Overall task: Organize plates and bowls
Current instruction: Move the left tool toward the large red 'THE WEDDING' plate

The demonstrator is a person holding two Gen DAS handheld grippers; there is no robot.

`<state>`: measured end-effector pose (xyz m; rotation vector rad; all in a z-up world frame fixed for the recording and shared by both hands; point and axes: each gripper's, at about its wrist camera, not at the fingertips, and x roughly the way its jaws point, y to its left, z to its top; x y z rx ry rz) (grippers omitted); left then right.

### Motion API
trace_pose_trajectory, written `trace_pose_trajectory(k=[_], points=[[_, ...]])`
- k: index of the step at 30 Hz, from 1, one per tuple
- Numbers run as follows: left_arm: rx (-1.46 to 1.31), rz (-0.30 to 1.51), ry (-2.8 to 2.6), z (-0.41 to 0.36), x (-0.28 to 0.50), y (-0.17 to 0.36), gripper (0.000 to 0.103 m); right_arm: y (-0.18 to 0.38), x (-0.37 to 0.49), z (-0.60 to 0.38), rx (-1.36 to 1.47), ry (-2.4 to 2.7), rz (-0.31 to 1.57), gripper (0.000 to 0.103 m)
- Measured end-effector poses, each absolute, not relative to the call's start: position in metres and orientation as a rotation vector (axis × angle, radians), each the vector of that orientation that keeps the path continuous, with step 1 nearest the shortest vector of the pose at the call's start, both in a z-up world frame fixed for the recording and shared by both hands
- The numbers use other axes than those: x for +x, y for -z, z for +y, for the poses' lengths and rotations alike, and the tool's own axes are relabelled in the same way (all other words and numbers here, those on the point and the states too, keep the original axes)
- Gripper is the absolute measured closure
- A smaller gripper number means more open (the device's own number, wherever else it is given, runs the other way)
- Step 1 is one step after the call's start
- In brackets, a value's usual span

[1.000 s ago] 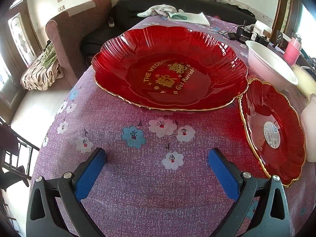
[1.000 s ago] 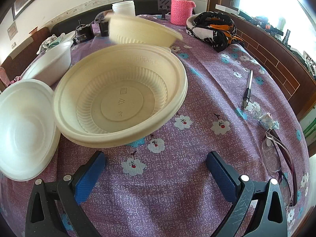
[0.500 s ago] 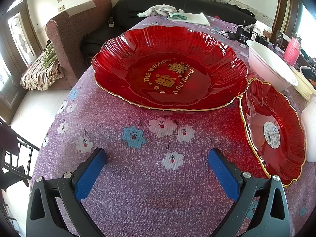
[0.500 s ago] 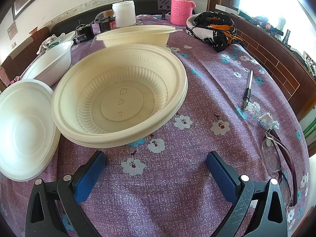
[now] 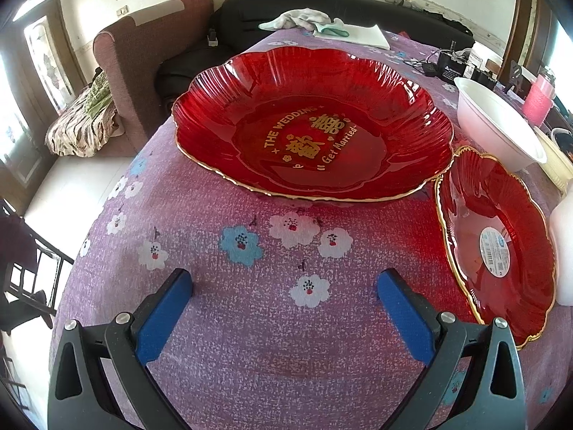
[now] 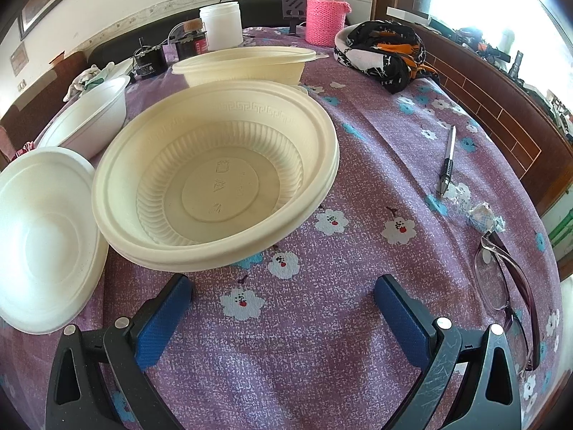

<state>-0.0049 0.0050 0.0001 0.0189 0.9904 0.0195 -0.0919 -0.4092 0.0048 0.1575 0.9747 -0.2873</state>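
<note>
A large red scalloped plate [image 5: 311, 125] with gold lettering lies on the purple flowered cloth, ahead of my left gripper [image 5: 284, 286], which is open and empty. A smaller red plate [image 5: 501, 247] with a white sticker sits to its right. A white bowl [image 5: 497, 122] stands behind that plate. In the right wrist view a big cream bowl [image 6: 218, 179] sits just ahead of my right gripper [image 6: 281, 286], also open and empty. Another cream bowl [image 6: 247, 66] stands behind it, level on the cloth. Two white bowls [image 6: 39, 236] [image 6: 89, 118] are at the left.
A pen [image 6: 447, 161], crumpled wrappers [image 6: 483, 216] and glasses [image 6: 505, 283] lie at the right. A pink flask [image 6: 326, 10], white jar [image 6: 221, 25] and patterned cloth [image 6: 386, 50] stand at the back. The table's left edge [image 5: 107, 215] drops toward a sofa.
The far cream bowl, tilted and blurred in the air a second ago, now rests level on the cloth behind the big cream bowl. Both grippers have stayed where they were.
</note>
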Motion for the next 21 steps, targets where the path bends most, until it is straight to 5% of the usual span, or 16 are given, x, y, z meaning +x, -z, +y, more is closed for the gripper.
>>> trace_pose_trajectory(k=[13, 21], points=[[0.072, 0.768, 0.021, 0.003, -0.072, -0.022, 0.000, -0.035, -0.149, -0.405, 0.236, 0.251, 0.783, 0.000], [-0.077, 0.724, 0.154, 0.027, -0.099, -0.026, 0.000, -0.100, -0.163, -0.347, 0.154, 0.053, 0.554, 0.000]])
